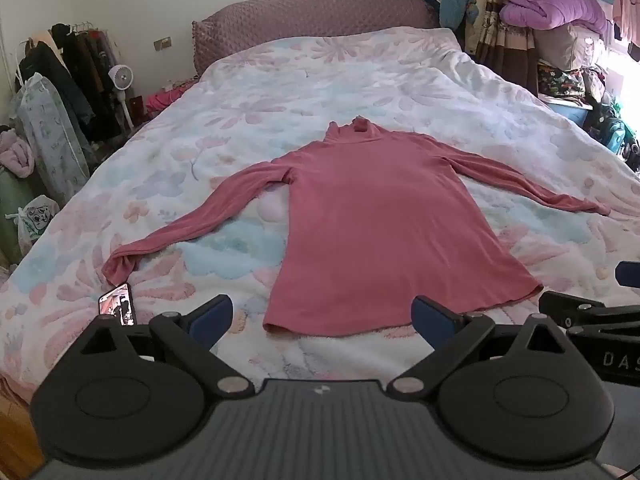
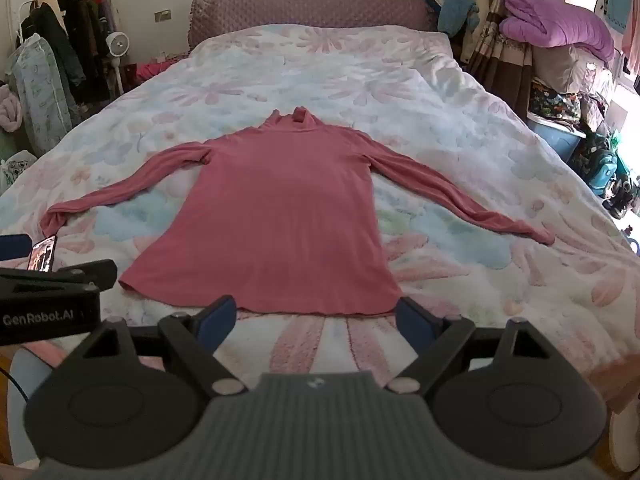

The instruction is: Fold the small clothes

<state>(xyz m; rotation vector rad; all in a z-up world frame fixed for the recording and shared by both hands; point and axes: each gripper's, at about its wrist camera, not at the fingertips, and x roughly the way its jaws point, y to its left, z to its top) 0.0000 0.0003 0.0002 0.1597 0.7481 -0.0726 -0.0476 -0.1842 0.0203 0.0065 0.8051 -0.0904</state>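
The left tongs (image 1: 322, 316) stand with their blue pads wide apart and nothing between them, hovering above the near end of the bed (image 1: 360, 80). Just ahead of them lies the pink turtleneck top (image 1: 380, 220), spread flat on the flowered bedspread – its hem is nearest the tongs, its neck points away toward the padded headboard (image 1: 312, 12). The hem's left corner sits just beyond the gap between the pads, and the rest of the hem runs off past the right pad.

The right tongs (image 2: 316, 316) are likewise spread wide and hold nothing. The top (image 2: 280, 208) lies straight in front of them, the hem just beyond the two pads and apart from them; the hem's right corner ends close to the right pad. Both long sleeves are stretched out sideways and slightly back toward the tongs – one to each side of the body.

A phone (image 2: 42, 254) with a lit screen lies on the bedspread to the left of the right tongs, just beside the cuff of the left sleeve; from the left wrist view it shows just beyond the left pad (image 1: 118, 306). Each pair of tongs appears at the edge of the other's view, side by side.

Farther off, left of the bed, a rack of dark clothes (image 1: 76, 72) and a small white fan (image 1: 120, 76) stand by the wall. To the right a folded purple quilt (image 2: 556, 20) tops a pile of bedding.
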